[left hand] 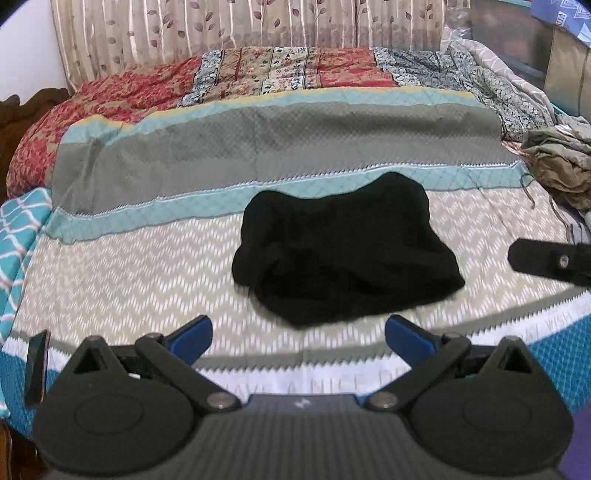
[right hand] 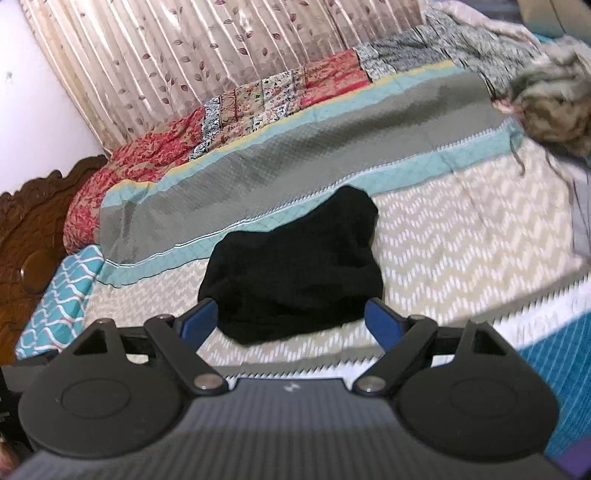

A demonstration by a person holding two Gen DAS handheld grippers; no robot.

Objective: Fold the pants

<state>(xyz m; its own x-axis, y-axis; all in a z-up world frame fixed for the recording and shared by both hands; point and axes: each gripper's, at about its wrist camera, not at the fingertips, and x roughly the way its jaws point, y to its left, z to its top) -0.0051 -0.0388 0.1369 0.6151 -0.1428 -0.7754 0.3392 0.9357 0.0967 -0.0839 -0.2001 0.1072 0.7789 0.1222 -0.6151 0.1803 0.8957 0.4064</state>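
Note:
Black pants lie in a compact folded bundle on the bed's zigzag-patterned cover. My left gripper hovers just in front of the bundle's near edge, open, with nothing between its blue fingers. In the right wrist view the same pants sit straight ahead, and my right gripper is open with its blue fingers flanking the bundle's near edge without gripping it. The right gripper's black tip shows at the right edge of the left wrist view.
A crumpled olive-brown garment lies at the bed's right side. A red and patchwork quilt is bunched along the far side below a leaf-print curtain. A carved wooden headboard stands at the left. The bed's near edge runs under the grippers.

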